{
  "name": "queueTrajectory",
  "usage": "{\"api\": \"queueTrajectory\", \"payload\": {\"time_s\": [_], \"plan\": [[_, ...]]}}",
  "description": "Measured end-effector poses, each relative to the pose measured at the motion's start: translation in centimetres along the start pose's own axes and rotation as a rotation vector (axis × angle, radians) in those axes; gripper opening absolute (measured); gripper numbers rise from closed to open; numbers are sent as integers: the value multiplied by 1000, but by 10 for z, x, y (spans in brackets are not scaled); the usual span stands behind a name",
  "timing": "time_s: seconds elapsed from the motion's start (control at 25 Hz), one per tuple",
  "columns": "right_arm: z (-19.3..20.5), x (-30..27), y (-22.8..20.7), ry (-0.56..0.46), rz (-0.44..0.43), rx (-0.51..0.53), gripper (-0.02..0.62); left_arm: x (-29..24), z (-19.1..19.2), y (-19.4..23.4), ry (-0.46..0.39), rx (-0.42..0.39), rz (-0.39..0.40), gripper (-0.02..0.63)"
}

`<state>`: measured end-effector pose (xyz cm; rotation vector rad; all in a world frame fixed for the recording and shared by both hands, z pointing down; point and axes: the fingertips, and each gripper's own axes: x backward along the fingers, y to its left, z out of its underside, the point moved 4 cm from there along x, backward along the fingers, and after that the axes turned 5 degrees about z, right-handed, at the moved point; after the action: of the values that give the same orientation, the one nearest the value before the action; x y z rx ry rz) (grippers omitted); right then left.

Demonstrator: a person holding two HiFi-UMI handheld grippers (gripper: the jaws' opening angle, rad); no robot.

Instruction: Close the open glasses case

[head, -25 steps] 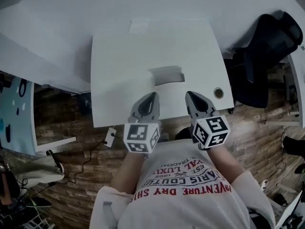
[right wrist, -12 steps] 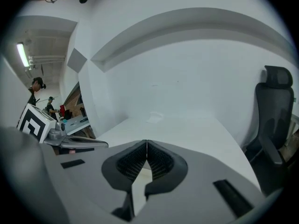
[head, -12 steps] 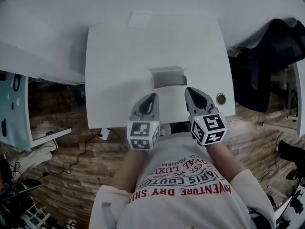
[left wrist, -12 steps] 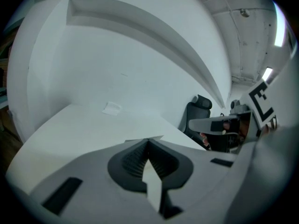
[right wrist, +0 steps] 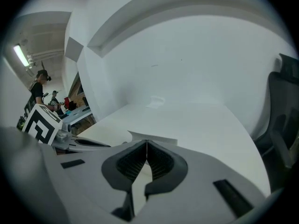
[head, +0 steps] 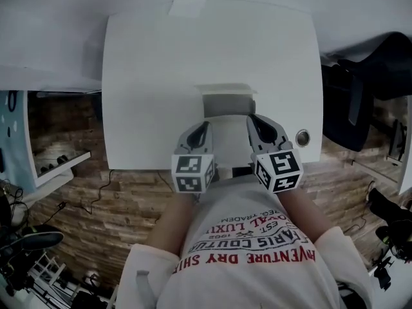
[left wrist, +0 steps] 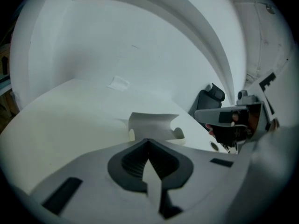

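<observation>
An open white glasses case [head: 224, 103] sits near the front of the white table [head: 148, 89], its lid standing up at the far side. In the left gripper view the case [left wrist: 152, 126] lies just past the jaws; in the right gripper view only its edge [right wrist: 154, 137] shows. My left gripper [head: 203, 127] is at the case's left side and my right gripper [head: 251, 119] at its right side, both low over the table. Each gripper is shut with nothing in it: the left gripper [left wrist: 148, 142] and right gripper [right wrist: 146, 143] both show tips meeting.
A pale label [head: 187, 5] lies at the table's far edge. A round cable hole [head: 302, 137] sits at the front right corner. A black chair [head: 370, 69] stands to the right of the table. The table's front edge is under my grippers.
Both grippers have moved forward over the table edge and now flank the case. The head view has shifted, so the table sits lower and nearer in the picture.
</observation>
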<state>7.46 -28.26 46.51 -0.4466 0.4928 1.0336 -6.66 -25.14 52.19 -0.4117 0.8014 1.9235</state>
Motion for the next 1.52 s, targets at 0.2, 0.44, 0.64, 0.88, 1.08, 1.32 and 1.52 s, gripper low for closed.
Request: {"api": "queueTrajectory", "payload": {"time_s": [0.2, 0.44, 0.64, 0.88, 1.08, 1.32, 1.52], "plan": [[5, -12, -6, 22, -17, 10, 12, -15, 11, 4, 36, 34, -17, 5], [1, -24, -19, 17, -3, 27, 12, -24, 16, 9, 54, 65, -25, 5], [-17, -43, -33, 2, 33, 91, 12, -23, 17, 9, 43, 68, -27, 5], [-29, -65, -42, 36, 7, 54, 12, -23, 16, 8, 37, 66, -24, 5], [-20, -72, -42, 83, 14, 69, 12, -22, 17, 10, 38, 62, -22, 5], [-8, -68, -40, 90, 14, 40, 12, -24, 18, 8, 48, 41, -13, 5], [5, -63, -36, 102, 15, 35, 12, -23, 18, 7, 52, 22, -16, 5]]}}
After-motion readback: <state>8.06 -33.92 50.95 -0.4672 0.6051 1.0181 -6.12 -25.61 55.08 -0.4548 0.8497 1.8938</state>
